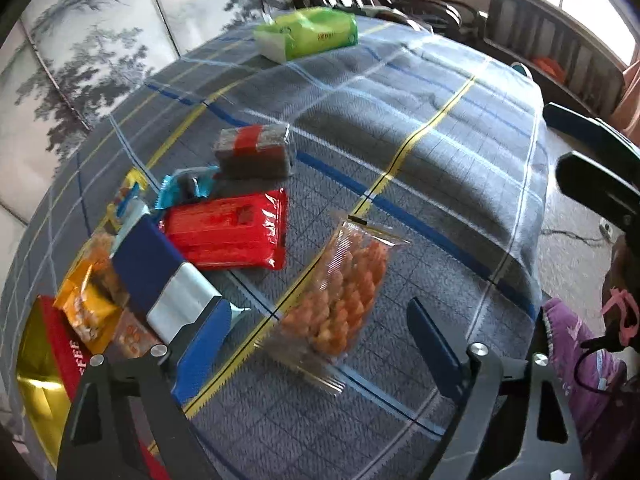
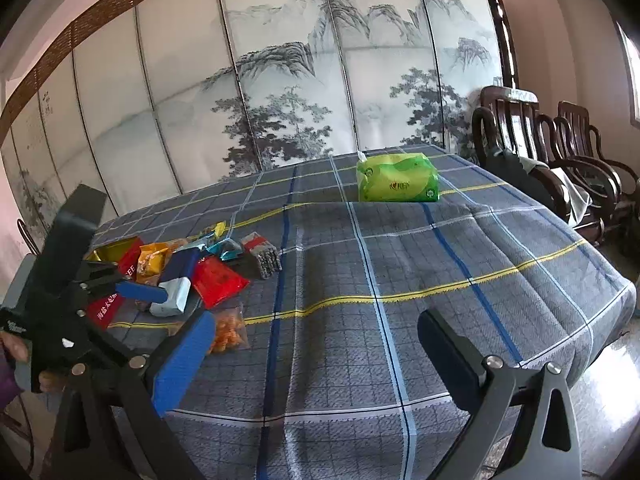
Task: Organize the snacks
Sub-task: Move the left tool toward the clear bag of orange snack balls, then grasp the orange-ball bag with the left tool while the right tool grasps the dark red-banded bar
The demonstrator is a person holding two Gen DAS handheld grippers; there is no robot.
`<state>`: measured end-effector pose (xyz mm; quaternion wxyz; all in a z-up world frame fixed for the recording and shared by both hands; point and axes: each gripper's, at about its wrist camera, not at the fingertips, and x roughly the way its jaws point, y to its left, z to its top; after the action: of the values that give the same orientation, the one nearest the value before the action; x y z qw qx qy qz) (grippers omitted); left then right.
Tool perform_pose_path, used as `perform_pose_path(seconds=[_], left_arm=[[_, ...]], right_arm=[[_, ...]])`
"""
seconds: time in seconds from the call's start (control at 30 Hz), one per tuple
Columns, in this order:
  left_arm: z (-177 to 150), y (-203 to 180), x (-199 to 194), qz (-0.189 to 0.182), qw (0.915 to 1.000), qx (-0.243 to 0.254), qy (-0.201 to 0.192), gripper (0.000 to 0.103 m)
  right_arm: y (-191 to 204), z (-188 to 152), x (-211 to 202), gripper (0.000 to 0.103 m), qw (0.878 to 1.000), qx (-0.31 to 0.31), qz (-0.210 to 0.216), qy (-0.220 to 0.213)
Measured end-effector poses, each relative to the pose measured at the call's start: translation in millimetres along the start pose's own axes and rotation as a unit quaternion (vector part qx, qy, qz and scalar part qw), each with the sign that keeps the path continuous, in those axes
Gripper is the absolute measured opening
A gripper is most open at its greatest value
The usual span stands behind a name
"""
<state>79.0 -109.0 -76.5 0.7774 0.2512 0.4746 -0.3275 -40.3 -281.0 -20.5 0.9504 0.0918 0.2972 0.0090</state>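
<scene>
Checked desk: left tool was held apart astride the clear bag, ungripped; right tool was apart, empty. Closure was judged next.

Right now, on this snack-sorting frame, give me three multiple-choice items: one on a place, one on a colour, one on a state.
1. Where does the green tissue pack sit?
A. Alone at the far end of the table
B. Inside the snack pile
C. On a chair

2. What colour is the flat packet lying just beside the clear bag of orange snacks?
A. Red
B. White
C. Black

3. How is the left gripper set?
A. Shut on the clear bag
B. Open, over the clear bag, not pressing it
C. Shut on nothing

Answers:
1 A, it stands apart on the plaid cloth, far from the pile.
2 A, its wrapper is bright red.
3 B, both fingers stand wide apart with the bag between them.
</scene>
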Motion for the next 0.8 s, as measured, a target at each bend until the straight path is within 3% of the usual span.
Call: perform_pose_path(seconds=[0.4, 0.53, 0.6, 0.63, 0.67, 0.8], left_arm=[[8.3, 0.2, 25.4, -0.020, 0.9984, 0.028, 0.045, 0.063], [10.3, 6.2, 27.9, -0.043, 0.9981, 0.012, 0.043, 0.058], [9.4, 7.2, 27.3, -0.051, 0.9980, 0.009, 0.037, 0.051], [8.2, 4.7, 25.1, -0.052, 0.9980, 0.017, 0.032, 0.038], [7.4, 2.2, 23.6, -0.050, 0.9981, 0.022, 0.030, 0.035], [0.6, 2.8, 20.4, -0.041, 0.9985, -0.030, 0.020, 0.034]], right_arm=[[-13.4, -3.6, 7.6, 0.103, 1.000, 0.017, 0.005, 0.012], [-17.5, -4.7, 10.0, 0.103, 1.000, 0.022, 0.007, 0.017], [-18.7, -5.2, 10.9, 0.103, 1.000, 0.022, 0.007, 0.018], [-19.0, -5.4, 11.8, 0.103, 1.000, 0.023, 0.006, 0.019], [-19.4, -5.5, 12.4, 0.103, 0.999, 0.024, 0.006, 0.020], [-20.5, -4.7, 14.3, 0.103, 0.999, 0.025, 0.005, 0.023]])
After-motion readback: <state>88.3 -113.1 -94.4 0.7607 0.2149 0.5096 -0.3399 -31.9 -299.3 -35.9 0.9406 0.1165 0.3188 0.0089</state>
